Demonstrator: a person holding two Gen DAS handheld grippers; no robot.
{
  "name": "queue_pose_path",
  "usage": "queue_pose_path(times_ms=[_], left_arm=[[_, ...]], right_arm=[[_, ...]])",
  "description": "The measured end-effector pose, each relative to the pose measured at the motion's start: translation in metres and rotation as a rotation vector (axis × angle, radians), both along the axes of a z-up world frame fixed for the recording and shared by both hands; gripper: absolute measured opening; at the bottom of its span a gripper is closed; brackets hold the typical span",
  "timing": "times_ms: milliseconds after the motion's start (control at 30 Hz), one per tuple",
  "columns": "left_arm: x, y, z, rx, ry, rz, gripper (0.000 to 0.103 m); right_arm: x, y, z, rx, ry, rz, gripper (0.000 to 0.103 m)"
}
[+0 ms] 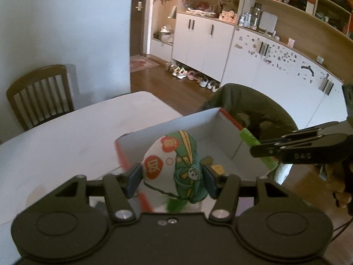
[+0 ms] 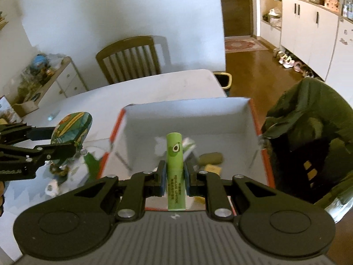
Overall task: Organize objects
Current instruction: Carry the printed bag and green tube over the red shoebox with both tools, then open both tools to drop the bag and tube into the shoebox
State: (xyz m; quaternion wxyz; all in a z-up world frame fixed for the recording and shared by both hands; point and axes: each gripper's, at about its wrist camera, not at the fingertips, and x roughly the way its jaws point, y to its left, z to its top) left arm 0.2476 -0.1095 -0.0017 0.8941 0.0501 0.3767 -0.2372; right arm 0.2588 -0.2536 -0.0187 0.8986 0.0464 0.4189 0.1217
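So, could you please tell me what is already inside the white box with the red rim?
In the box, an olive oblong item and a yellow piece show; the green lip balm tube in the right claw covers the rest.

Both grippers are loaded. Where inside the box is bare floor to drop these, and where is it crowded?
The box floor is bare along its far wall and left side. The near right corner is crowded by a yellow block and an olive item. Outside, clutter sits on the table beside the left wall.

The right gripper (image 2: 174, 176) pinches a green lipstick tube (image 2: 175, 167) over the open box (image 2: 187, 112).
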Motion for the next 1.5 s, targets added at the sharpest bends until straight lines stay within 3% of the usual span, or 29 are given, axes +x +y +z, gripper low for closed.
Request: queue_pose_path(times_ms=[233,633,1033,1500], left_arm=[[0.016,-0.040,-0.002,-0.007,0.027,-0.036,0.058],[0.031,-0.100,-0.053,0.087,0.097,-0.086,0.058],[0.053,-0.115,-0.091,0.161,0.161,-0.076,0.058],[0.065,-0.117,-0.112,0.231,0.207,-0.094,0.058]], right_arm=[[0.023,-0.028,-0.006,-0.018,-0.003,-0.015,0.016],[0.071,-0.040,-0.042,-0.065,0.055,0.020,0.016],[0.120,-0.035,-0.085,-0.128,0.129,0.025,0.016],[0.140,-0.014,-0.118,-0.168,0.210,0.099,0.016]])
